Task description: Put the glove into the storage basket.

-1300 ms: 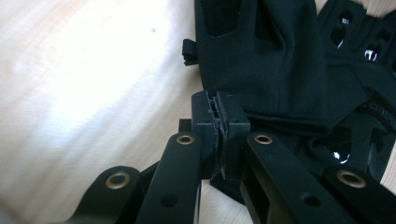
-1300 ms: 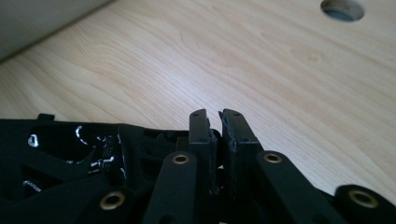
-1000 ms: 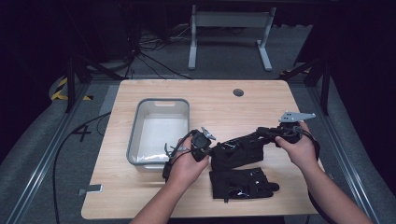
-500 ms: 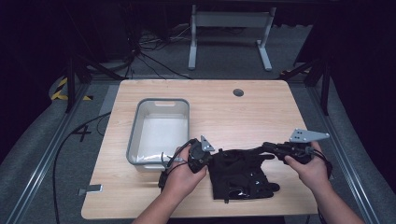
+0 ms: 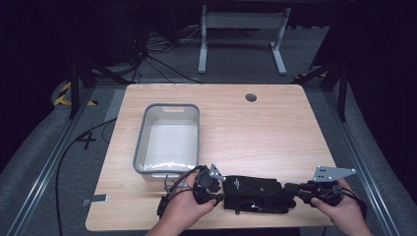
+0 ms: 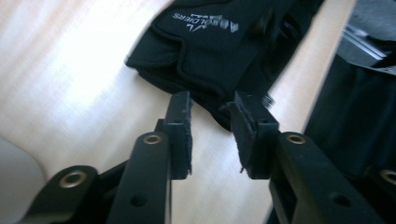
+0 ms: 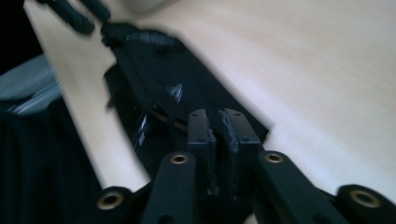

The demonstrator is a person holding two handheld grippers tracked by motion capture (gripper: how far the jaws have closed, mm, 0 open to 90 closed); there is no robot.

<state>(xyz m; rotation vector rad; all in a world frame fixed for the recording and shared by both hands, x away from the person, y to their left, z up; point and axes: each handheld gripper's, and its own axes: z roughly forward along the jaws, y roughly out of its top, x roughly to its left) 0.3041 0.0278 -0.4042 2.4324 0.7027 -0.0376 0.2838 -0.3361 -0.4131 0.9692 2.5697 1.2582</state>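
Black garment [image 5: 255,194] lies long axis between both claws. Left claw [image 6: 212,116] spread, just been opening, garment edge just ahead. Right claw [image 7: 218,128] nearly pressed together at its other end, grip unclear.

Left hand [image 5: 184,209]: low at the near edge, wrapped around the left gripper [image 6: 212,109].
Left jaws: parted, just been opening, nothing pinched.
Right hand [image 5: 344,214]: low, near right, holding the right gripper [image 7: 219,123].
Right jaws: narrow gap, just been opening.
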